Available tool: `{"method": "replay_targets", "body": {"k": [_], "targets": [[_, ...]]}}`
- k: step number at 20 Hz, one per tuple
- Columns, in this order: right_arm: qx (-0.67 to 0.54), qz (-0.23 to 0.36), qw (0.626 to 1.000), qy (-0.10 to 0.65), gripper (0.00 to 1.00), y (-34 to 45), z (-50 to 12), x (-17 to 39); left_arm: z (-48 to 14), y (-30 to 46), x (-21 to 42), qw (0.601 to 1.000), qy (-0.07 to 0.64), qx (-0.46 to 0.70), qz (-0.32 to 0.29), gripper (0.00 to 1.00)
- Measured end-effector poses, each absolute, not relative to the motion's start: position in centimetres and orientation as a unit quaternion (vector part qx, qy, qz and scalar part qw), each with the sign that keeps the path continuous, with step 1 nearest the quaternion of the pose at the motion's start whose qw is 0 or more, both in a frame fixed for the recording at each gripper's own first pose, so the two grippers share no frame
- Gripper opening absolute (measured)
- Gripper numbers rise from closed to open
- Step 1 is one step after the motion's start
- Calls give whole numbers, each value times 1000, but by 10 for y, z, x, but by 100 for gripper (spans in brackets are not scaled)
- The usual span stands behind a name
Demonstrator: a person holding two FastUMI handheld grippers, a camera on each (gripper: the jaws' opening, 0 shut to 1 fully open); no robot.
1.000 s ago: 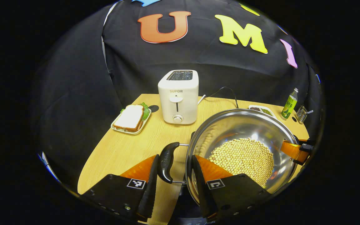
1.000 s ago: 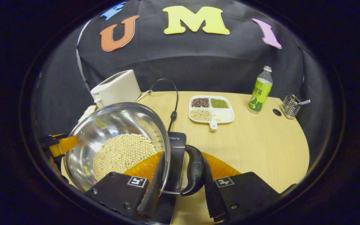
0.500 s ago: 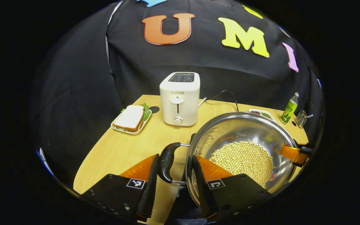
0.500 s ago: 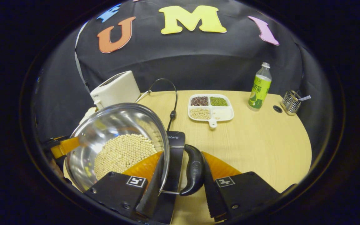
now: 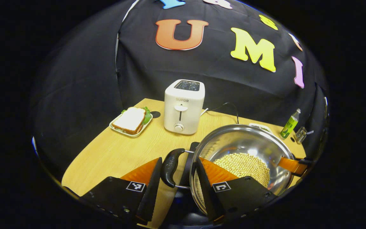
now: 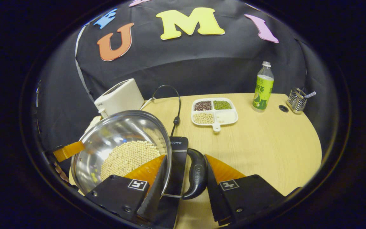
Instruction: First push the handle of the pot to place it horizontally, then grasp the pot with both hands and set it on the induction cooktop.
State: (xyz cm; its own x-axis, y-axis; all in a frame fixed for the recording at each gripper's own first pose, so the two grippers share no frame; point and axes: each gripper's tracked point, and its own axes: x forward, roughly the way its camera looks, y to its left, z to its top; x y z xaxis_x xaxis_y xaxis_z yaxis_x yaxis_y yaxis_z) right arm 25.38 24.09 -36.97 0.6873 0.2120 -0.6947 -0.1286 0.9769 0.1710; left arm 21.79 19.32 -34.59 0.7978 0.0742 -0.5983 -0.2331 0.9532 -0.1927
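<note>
Both-handed, the pot sits over the induction cooktop.

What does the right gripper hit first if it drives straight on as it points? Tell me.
The right gripper would meet the pot handle first, since that already sits between its fingers. Beyond it lies bare table, then probably the divided dish. Depth is unclear.
</note>
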Motion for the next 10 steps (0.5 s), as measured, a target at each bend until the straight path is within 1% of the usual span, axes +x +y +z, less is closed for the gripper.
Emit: {"method": "replay_targets", "body": {"k": [2,4,5,6,7,8,9,10], "targets": [[62,96,928,354,69,240,-359,262,-331,204,220,948,273,-131,95,62],[60,93,944,311,68,233,-342,271,-318,205,211,951,263,-125,105,60],[58,90,950,294,70,228,-333,270,-311,206,206,953,254,-123,109,42],[58,92,955,276,76,226,-320,268,-302,204,202,957,240,-121,107,59],[60,95,959,261,79,223,-308,263,-294,200,197,961,228,-118,101,59],[63,98,963,245,81,220,-296,256,-285,198,189,964,221,-113,99,62],[62,98,966,231,88,214,-285,250,-277,200,183,966,211,-107,104,68],[60,95,969,222,90,207,-276,242,-270,200,178,967,204,-105,108,71]]}}
